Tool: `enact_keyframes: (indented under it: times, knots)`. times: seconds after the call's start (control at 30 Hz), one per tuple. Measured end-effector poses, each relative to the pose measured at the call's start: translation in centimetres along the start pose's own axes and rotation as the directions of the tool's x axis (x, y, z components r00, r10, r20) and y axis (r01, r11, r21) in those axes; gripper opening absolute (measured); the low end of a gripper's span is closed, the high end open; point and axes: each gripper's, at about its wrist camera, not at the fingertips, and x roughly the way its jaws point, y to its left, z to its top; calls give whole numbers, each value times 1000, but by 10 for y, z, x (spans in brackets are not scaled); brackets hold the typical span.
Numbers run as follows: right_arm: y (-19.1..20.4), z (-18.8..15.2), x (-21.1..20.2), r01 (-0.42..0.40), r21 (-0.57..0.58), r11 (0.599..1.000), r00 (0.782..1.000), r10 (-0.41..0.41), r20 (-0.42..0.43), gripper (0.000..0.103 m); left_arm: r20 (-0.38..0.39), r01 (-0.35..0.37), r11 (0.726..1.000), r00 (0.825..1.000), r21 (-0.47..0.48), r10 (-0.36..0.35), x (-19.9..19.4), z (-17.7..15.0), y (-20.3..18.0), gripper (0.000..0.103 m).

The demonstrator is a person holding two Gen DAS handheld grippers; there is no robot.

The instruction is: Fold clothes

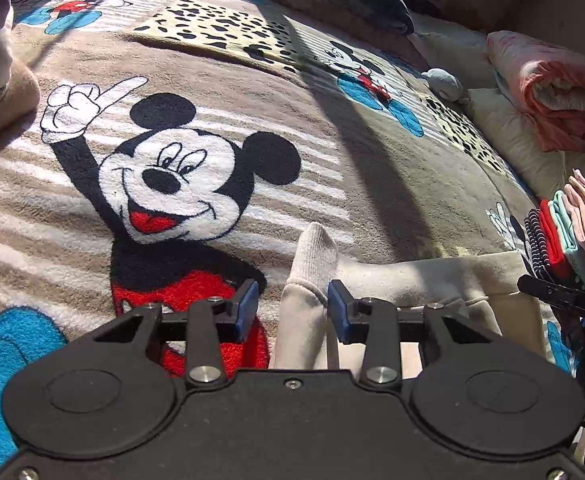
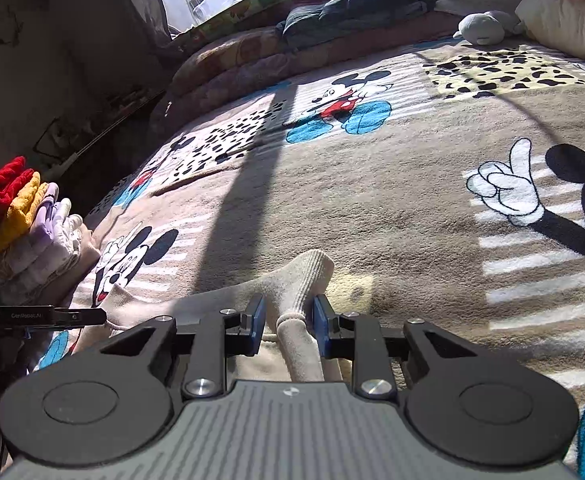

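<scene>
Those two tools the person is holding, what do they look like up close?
Both are matte black. The left tool and right tool each have two blue-padded fingers on black linkage bars with silver screws, and two round raised discs on the body. The right one's body has a grey ribbed panel. From the side, one shows small white lettering. No cables are clearly visible.

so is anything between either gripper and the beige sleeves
Nothing visible. In the left wrist view a beige sleeve cuff already lies between the jaws of the left gripper. In the right wrist view the other cuff sits between the jaws of the right gripper. Only the blanket lies beyond them.
</scene>
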Motion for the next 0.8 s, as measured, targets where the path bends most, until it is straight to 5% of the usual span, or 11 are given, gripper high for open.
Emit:
enact_keyframes:
  times: [0.13, 0.33, 0.47, 0.67, 0.8]
  knots:
    - [-22, 2, -15, -154, 125, 980, 984, 141, 108, 9, 32, 133, 990, 991, -55, -132, -3, -4, 12, 6]
    - [-71, -4, -18, -241, 278, 930, 964, 195, 183, 9, 121, 286, 935, 957, -210, -265, -5, -11, 48, 6]
    - [-86, -9, -4, -224, 319, 921, 971, 181, 159, 9, 145, 347, 893, 937, -287, -318, 2, -12, 58, 6]
    - [-94, -15, 18, -119, 325, 938, 992, 103, 66, 5, 91, 298, 866, 954, -401, -286, 21, -17, 75, 6]
    - [-89, -20, 22, -59, 299, 952, 998, 49, 41, 4, 92, 308, 842, 950, -442, -299, 23, -18, 80, 11]
